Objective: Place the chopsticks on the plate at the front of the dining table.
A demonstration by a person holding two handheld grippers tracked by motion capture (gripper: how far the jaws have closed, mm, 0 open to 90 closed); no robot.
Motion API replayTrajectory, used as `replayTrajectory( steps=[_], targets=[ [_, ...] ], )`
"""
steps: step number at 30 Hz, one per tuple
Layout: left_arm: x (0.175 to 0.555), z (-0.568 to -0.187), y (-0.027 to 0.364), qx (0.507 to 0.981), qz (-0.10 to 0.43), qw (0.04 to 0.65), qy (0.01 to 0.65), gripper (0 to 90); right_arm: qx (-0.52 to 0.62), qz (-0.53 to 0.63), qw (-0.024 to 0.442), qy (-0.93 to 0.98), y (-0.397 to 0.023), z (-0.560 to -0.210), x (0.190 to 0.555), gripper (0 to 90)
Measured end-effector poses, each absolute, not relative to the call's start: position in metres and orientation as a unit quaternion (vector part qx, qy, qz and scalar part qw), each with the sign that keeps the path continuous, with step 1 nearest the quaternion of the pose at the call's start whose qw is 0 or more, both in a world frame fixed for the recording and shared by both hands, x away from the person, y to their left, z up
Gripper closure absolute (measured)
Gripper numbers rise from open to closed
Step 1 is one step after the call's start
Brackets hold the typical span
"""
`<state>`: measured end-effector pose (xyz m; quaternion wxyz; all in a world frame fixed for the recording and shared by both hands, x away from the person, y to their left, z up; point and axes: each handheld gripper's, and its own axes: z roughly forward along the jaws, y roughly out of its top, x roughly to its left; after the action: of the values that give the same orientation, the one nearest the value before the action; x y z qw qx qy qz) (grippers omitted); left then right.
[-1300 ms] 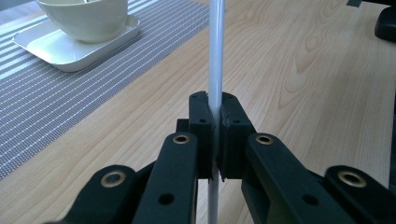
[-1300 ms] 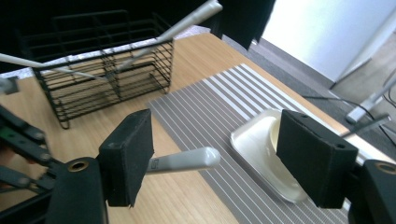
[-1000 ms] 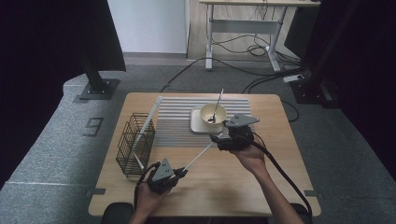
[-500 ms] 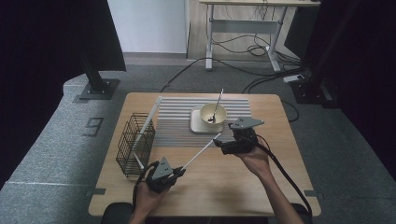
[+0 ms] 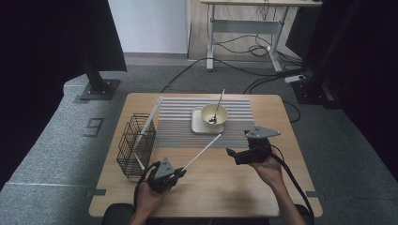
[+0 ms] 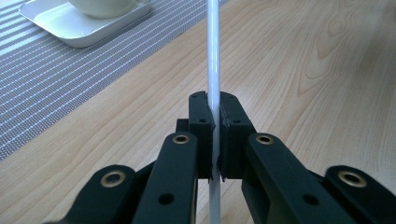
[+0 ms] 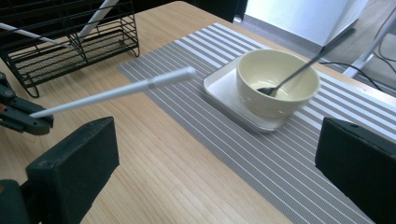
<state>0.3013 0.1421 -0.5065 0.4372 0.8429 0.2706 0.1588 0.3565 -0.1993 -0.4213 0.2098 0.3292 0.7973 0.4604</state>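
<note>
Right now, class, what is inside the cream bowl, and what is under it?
Inside the cream bowl rests a spoon, its handle leaning out over the rim. Under it sits a white square tray on the striped mat. The bowl covers the tray's middle.

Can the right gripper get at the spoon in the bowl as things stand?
Probably yes: the right gripper is open and empty, and the spoon handle juts above the bowl rim with bare mat between.

White chopstick (image 6: 214, 56). Black fingers (image 6: 201, 126) w/ brass-coloured rivets. Light wood-grain counter (image 5: 225, 183). Grey placemat (image 7: 289, 158) w/ thin white stripes. Cream bowl (image 7: 275, 81) on white square tray (image 7: 224, 88), silver spoon (image 7: 299, 70) in it. Black wire basket (image 5: 136, 145).
</note>
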Motion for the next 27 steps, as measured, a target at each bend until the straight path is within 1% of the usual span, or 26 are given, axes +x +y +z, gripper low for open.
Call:
replayTrajectory(
  steps=[6,17,21,27],
  targets=[
    [0.302,-0.508,0.140,0.845,0.160,0.432,0.272,85.4,0.337,0.458,0.216,0.794,-0.216,-0.431,0.349,0.0],
    [0.307,-0.511,0.136,0.848,0.154,0.424,0.278,85.4,0.380,0.444,0.219,0.781,-0.258,-0.471,0.336,0.0],
    [0.308,-0.512,0.135,0.849,0.154,0.422,0.278,85.4,0.388,0.437,0.218,0.782,-0.265,-0.482,0.336,0.0],
    [0.309,-0.512,0.133,0.850,0.153,0.420,0.277,85.4,0.394,0.402,0.217,0.798,-0.274,-0.510,0.335,0.0]
  ],
)
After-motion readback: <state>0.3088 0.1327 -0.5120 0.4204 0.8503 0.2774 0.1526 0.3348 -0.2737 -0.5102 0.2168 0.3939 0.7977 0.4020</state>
